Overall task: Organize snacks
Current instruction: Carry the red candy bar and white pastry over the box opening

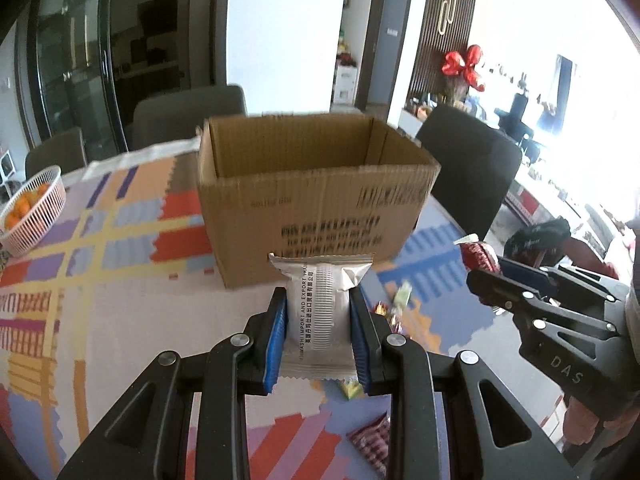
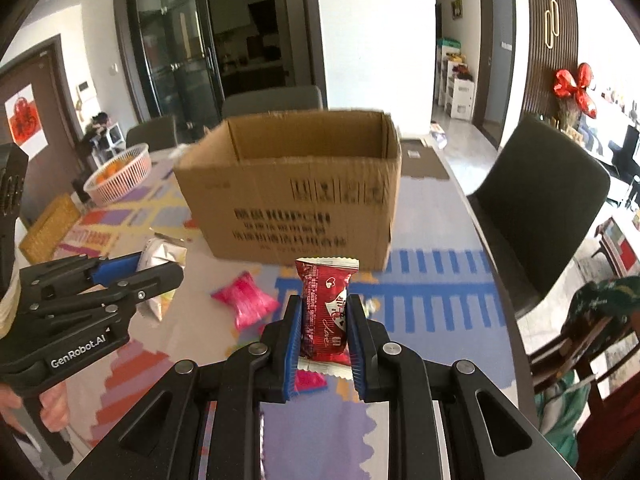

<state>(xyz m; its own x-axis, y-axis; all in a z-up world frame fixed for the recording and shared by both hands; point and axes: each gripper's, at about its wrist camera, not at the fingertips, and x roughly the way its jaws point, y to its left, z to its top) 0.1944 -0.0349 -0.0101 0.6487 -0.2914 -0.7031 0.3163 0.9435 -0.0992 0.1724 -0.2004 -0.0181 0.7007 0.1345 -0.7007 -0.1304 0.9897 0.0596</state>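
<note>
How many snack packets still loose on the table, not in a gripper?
At least 4: a pink packet left of the right gripper, a red patterned packet, a yellow-green candy below the left gripper, and small candies. Others may be hidden.

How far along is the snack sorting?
Done: can't tell; the cardboard box interior isn't visible. In hand: left tongs grip a silver packet, right tongs a red packet. Left: pink snack and small candies remain on the table.

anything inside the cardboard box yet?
The cardboard box is open-topped; only bare inner walls show. Its floor is hidden by the near wall, so contents cannot be told.
</note>
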